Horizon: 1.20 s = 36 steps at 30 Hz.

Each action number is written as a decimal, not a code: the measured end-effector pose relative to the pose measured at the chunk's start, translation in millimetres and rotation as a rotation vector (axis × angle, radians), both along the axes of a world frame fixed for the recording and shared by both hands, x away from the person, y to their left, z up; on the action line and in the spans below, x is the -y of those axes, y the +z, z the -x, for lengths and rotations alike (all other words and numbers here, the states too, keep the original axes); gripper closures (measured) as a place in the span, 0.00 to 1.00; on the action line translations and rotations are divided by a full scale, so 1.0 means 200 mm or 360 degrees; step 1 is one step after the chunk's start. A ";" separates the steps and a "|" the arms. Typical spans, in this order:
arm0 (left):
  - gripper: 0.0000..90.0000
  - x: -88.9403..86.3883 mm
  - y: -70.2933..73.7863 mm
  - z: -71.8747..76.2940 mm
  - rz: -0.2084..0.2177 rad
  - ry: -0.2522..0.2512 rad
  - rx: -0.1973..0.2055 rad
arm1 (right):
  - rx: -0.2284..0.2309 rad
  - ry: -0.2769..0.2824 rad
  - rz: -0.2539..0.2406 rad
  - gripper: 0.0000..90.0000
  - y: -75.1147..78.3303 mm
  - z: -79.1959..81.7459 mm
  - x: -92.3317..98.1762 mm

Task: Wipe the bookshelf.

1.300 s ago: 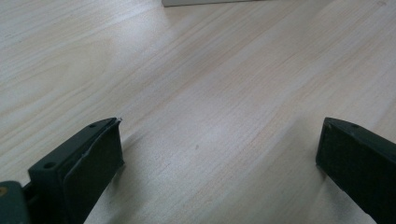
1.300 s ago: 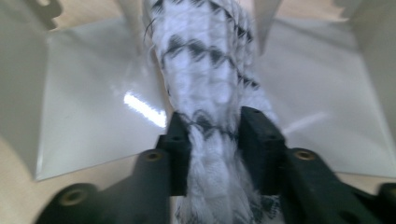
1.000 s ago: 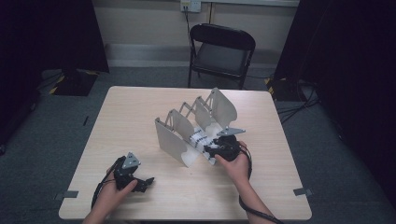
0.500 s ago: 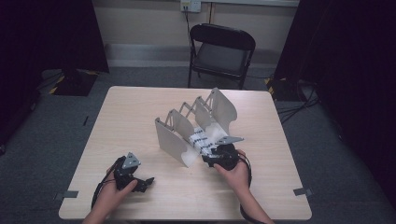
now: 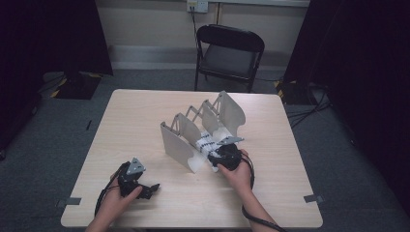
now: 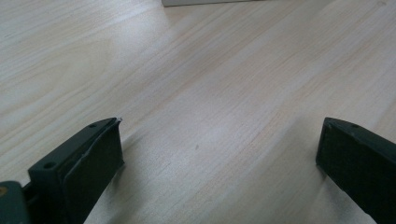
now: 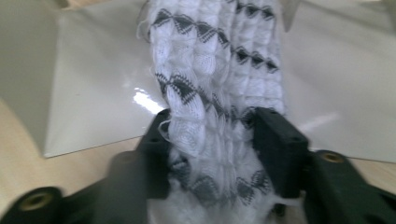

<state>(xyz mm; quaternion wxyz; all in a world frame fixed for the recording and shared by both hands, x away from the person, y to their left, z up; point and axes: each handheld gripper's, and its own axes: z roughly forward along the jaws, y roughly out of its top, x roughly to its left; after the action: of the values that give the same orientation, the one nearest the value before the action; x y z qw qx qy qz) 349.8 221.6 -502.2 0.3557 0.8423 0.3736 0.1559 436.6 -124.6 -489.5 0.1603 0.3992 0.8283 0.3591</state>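
Observation:
A white knitted cloth (image 7: 215, 56) with rows of black diamonds lies in a slot of the white folding rack (image 5: 180, 143), which stands in the middle of the table. My right gripper (image 7: 212, 135) has just been closing its jaws, and both pads now squeeze the cloth's near end. In the high view the right gripper (image 5: 218, 155) sits at the rack's front right, low over the table. My left gripper (image 5: 151, 188) rests near the table's front left, away from the rack. Its jaws stand wide open over bare wood in the left gripper view (image 6: 219, 149).
The light wooden table (image 5: 145, 116) has bare room left of the rack and along its front edge. A black folding chair (image 5: 227, 53) stands beyond the far edge. Cables trail from both grippers toward the person.
My right gripper has sunk a little toward the table at the rack's near end. The left gripper has stayed put.

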 end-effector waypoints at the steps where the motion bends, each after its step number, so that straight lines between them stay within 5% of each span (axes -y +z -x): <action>1: 0.00 0.00 0.00 0.00 0.0001 0.0000 0.0000 | 0.0005 -0.0006 0.0005 0.72 0.00 0.00 0.00; 3: 0.00 0.00 0.00 0.00 0.0001 0.0000 -0.0001 | -0.0001 -0.0050 -0.0001 0.84 0.01 0.01 0.00; 8: 0.00 0.00 0.00 0.00 0.0002 -0.0006 -0.0007 | 0.0015 -0.0164 -0.0095 0.88 0.04 0.02 0.02; 23: 0.00 0.00 0.00 0.00 0.0002 -0.0008 -0.0008 | 0.0250 -0.0279 -0.0279 0.88 0.50 -0.03 0.04; 28: 0.00 0.00 0.00 0.00 0.0003 -0.0007 -0.0008 | 0.0239 -0.0303 -0.0242 0.88 0.47 -0.06 0.01; 36: 0.00 0.00 0.00 0.00 0.0003 -0.0007 -0.0008 | 0.0134 -0.0337 -0.0156 0.87 0.27 -0.07 -0.01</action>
<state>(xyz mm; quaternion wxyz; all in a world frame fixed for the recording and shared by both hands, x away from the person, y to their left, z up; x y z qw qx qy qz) 350.0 221.7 -502.2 0.3559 0.8433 0.3727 0.1526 451.0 -122.2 -435.6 0.2122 0.4764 0.7554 0.3967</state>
